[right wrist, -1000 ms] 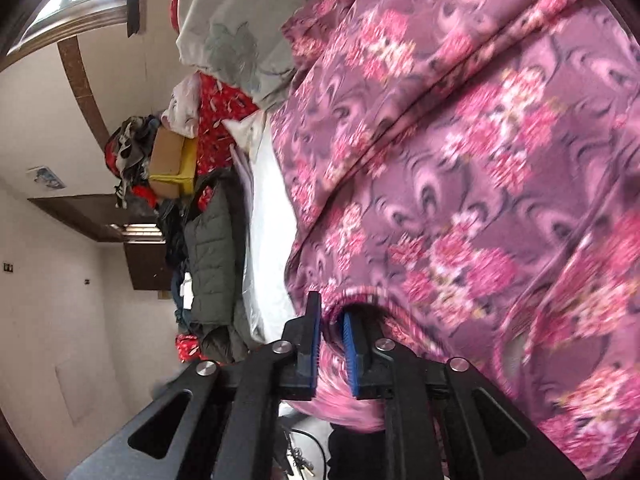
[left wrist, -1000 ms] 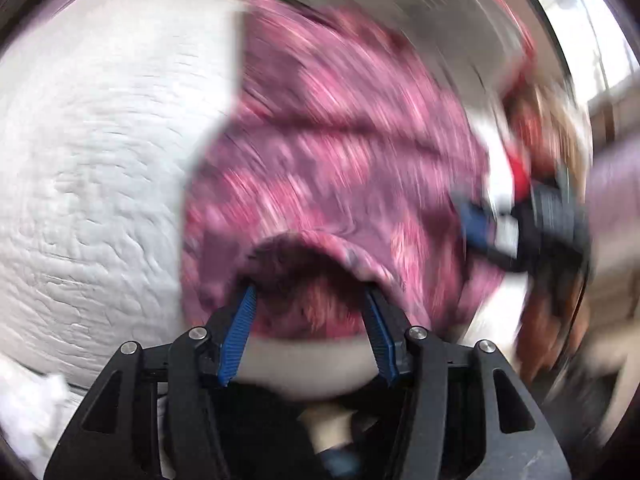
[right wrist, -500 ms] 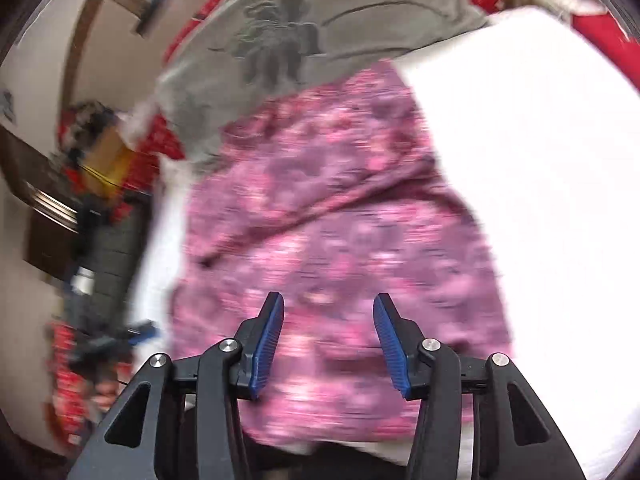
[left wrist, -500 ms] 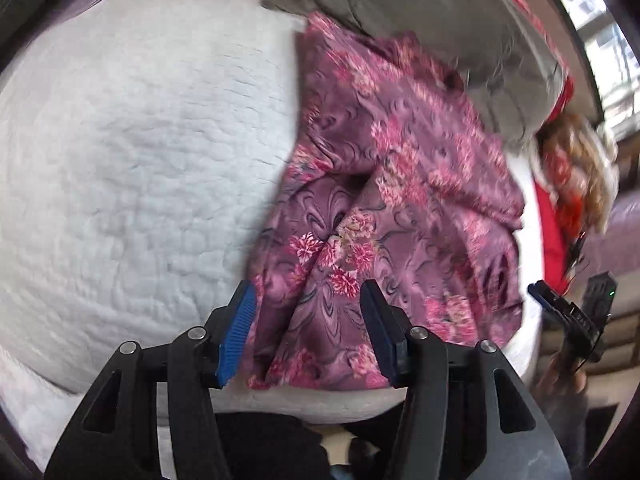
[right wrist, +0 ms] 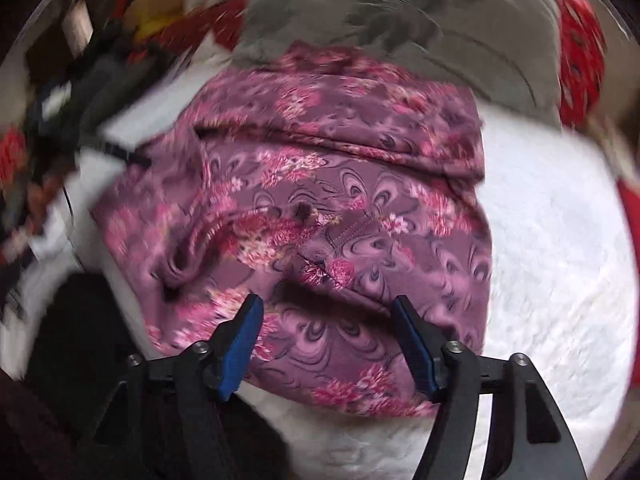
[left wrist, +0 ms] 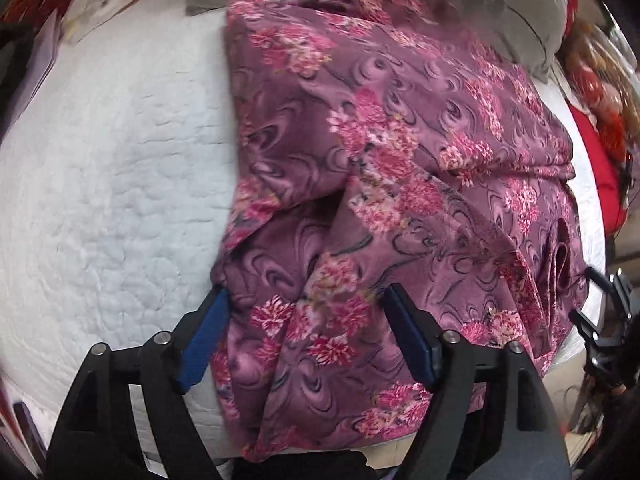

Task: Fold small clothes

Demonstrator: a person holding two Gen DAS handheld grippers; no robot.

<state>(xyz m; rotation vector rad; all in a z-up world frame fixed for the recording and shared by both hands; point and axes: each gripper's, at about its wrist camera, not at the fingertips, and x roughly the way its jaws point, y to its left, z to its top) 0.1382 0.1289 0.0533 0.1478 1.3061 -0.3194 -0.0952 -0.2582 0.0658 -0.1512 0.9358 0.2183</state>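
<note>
While your left tongs (left wrist: 306, 320) stand wide, with nothing gripped, their blue pads (left wrist: 202, 344) sit on both sides of the near part of the garment (left wrist: 384, 168). This garment is purple with pink flowers, and it lies partly folded on the white quilt (left wrist: 108, 184) of the bed. One layer is turned over the other, so a fold line runs across the middle, and the near edge hangs a little over the quilt's border.

Your right tongs (right wrist: 326, 320) are also wide and hold nothing. They hover over the near edge of the garment (right wrist: 320, 184), where the cloth makes a dark, raised wrinkle between the two pads (right wrist: 240, 346). If the pads touch the cloth, you cannot tell from this view, because it is blurred.

Behind the garment lies a grey cloth (right wrist: 420, 28) with a leaf pattern; its near edge touches the garment's far edge. Red fabric (right wrist: 580, 52) shows beyond it. In the left view the right tongs (left wrist: 604, 320) appear at the right border, beside the garment's corner.
</note>
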